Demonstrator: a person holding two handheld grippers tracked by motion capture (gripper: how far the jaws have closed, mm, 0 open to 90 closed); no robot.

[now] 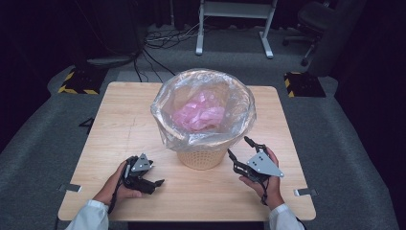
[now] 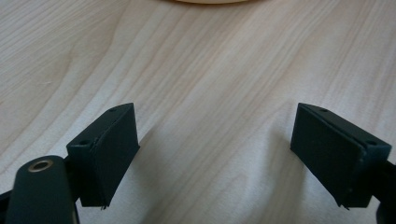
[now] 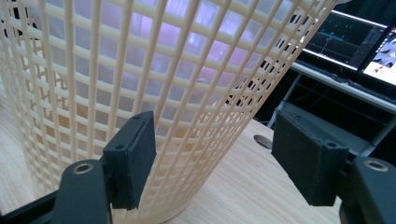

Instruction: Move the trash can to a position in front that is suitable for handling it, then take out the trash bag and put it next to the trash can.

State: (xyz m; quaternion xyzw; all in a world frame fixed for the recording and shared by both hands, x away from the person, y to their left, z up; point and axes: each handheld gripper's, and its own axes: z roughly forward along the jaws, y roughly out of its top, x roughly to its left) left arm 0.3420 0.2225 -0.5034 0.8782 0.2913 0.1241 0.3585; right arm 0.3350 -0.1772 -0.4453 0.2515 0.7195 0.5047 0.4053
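Two grippers rest low near the tabletop's point(image 1: 119, 120) front edge in the high view: the left gripper point(image 1: 154, 177) toward the front left corner, the right gripper point(image 1: 240, 152) just beside the cream mesh basket point(image 1: 202, 158), which stands near the middle under a clear bag point(image 1: 203, 108) holding pink plastic point(image 1: 198, 112).

Left gripper view: jaws spread wide over bare wood, nothing between them (basket base at the top edge).

Right gripper view: jaws gape wide, empty, with the basket's lattice wall point(image 3: 140, 70) close ahead.
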